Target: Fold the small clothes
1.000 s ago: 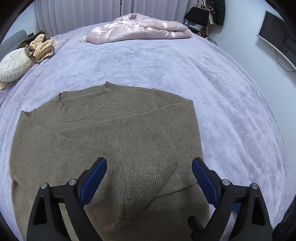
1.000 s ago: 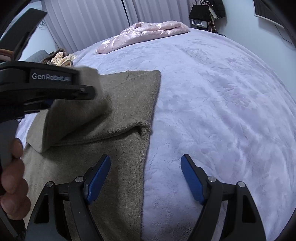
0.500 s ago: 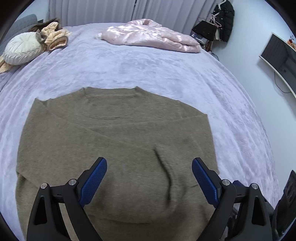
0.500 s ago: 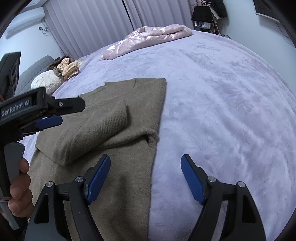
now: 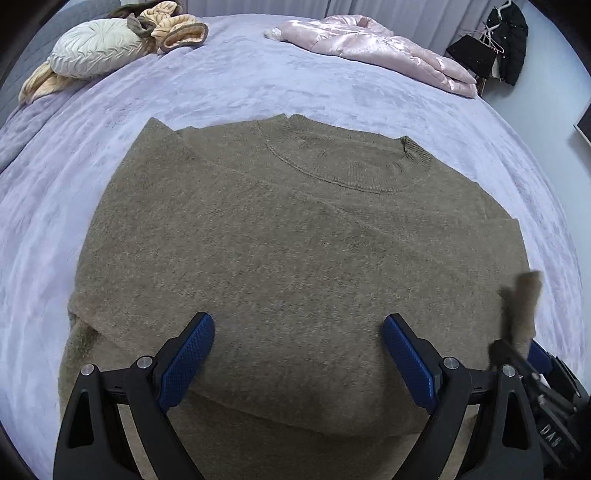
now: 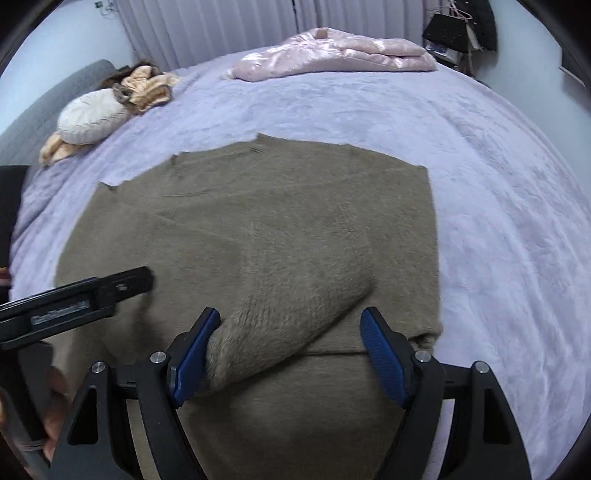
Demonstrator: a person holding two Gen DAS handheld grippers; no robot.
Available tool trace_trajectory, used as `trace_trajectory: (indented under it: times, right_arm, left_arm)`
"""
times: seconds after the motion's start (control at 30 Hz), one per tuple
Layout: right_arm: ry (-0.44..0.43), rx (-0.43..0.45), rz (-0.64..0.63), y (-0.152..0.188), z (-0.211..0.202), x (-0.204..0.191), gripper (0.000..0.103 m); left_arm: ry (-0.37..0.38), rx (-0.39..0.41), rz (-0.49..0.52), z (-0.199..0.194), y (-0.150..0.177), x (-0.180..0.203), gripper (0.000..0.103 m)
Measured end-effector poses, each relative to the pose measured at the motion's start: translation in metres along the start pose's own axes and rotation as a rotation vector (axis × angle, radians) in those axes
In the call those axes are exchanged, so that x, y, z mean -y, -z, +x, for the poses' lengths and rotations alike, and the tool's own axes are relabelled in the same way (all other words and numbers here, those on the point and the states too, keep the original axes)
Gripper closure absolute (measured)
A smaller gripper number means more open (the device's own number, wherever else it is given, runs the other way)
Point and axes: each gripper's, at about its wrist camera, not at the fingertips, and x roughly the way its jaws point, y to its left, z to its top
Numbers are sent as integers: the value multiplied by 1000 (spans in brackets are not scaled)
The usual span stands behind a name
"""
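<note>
An olive-brown knit sweater (image 5: 295, 240) lies flat on the lavender bed cover (image 5: 258, 85), neckline away from me. My left gripper (image 5: 299, 354) hangs open over its lower middle, nothing between the fingers. In the right wrist view the sweater (image 6: 277, 229) has a sleeve folded across its body. The sleeve cuff (image 6: 258, 339) sits between the closing jaws of my right gripper (image 6: 290, 354); it touches the left pad, and the right pad stands apart. The cuff (image 5: 522, 306) pokes up at the left view's right edge. The left gripper (image 6: 92, 295) shows at the left.
A pink quilted jacket (image 5: 380, 55) lies at the far side of the bed. A round cream pillow (image 5: 92, 51) and peach clothes (image 5: 177, 29) sit at the far left. Dark bags and a coat (image 5: 506, 40) hang at the back right. A hand (image 6: 55, 406) holds the left gripper.
The left gripper has drifted off the folded sleeve to the sweater's lower middle. The right gripper has slid left from the bed cover onto the sweater, its jaws narrowing around the cuff.
</note>
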Motion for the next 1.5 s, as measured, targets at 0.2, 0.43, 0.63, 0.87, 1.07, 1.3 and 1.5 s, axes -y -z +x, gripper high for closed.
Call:
trace_trajectory:
  times: [0.2,0.43,0.63,0.87,1.07,1.3,1.5]
  right_arm:
    - [-93,52,149,21,-24,45,73]
    - [-174,16,212,16,-21,52,60]
    - [-63,80,228,13,-42,52,44]
    - [-10,64,131,12,-49,24,39]
    - [-22,62,-71,-22,-48,-27,33]
    - [-225,-53,-400,-112,19,-163,32]
    - [-358,-189,-545,-139,87,-267,32]
  left_arm:
    - [7,1,-2,4,2,-14,9]
    - [-14,33,20,-10,-4,-20,9]
    - [54,41,-38,-9,-33,-56,9]
    - [-357,55,25,32,-68,-63,9]
    - [-119,117,-69,-12,-33,-88,9]
    - [-41,112,-135,-20,0,-134,9]
    - [192,84,-246,-6,-7,-188,10]
